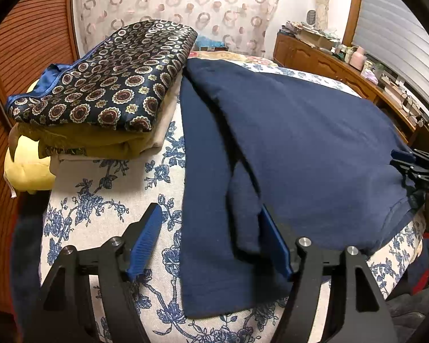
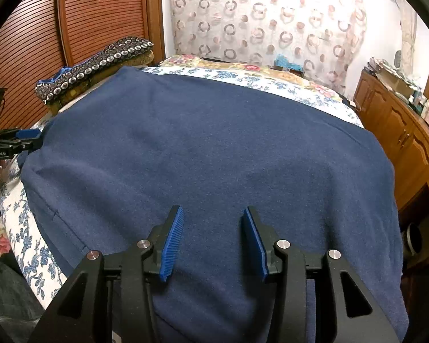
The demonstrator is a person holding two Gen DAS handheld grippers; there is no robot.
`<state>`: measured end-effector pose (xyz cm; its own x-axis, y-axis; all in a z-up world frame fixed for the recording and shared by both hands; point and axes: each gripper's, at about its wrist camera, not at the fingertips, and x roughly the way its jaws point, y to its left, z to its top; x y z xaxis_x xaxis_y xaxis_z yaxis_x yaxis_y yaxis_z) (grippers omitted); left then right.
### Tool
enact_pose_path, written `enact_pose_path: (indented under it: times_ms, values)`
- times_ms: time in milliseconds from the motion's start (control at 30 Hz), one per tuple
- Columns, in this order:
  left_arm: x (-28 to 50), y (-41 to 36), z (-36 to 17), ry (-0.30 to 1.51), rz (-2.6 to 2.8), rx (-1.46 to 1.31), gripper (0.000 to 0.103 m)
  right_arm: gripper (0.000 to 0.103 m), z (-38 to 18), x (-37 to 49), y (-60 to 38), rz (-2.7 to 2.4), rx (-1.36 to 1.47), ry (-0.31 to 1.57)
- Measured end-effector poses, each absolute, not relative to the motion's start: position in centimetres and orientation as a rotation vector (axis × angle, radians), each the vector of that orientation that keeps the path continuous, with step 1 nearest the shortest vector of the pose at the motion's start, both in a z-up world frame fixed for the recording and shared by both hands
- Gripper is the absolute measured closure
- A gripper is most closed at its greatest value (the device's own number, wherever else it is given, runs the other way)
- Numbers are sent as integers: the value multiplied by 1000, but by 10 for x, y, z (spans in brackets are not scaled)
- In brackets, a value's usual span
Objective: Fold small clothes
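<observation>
Several folded garments (image 1: pixel 100 91) already form a stack; the navy garment (image 2: pixel 208 143) lies partly folded on the bed (image 1: pixel 105 200). Left gripper (image 1: pixel 208 228) and right gripper (image 2: pixel 211 228) hover open, gripping nothing.

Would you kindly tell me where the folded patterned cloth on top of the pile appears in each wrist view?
Left wrist: patterned cloth, upper left, large, topping the pile.
Right wrist: patterned cloth, far upper left, small, beyond the navy garment.
Shared landmark: the ring-patterned curtain behind the bed.
</observation>
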<state>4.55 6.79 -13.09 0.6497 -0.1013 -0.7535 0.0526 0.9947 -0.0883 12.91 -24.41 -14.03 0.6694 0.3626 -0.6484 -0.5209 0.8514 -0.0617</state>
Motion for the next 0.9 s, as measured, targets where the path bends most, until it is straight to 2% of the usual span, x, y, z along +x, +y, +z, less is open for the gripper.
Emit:
enact_pose_path:
  times_ms: [333, 433, 533, 667, 800, 900]
  values:
    - [48, 67, -130, 857, -128, -85, 32, 57, -141, 126, -250, 508, -248, 668]
    - [48, 65, -128, 860, -178, -118, 38, 57, -141, 126, -250, 509, -247, 667]
    - [49, 63, -128, 860, -188, -114, 47, 57, -141, 126, -251, 510, -248, 667]
    - [51, 62, -128, 871, -217, -133, 78, 57, -142, 125, -250, 510, -245, 667]
    - [52, 56, -126, 869, -240, -124, 91, 57, -142, 125, -250, 511, -243, 667]
    - [47, 53, -118, 812, -244, -118, 93, 57, -142, 125, -250, 512, -241, 666]
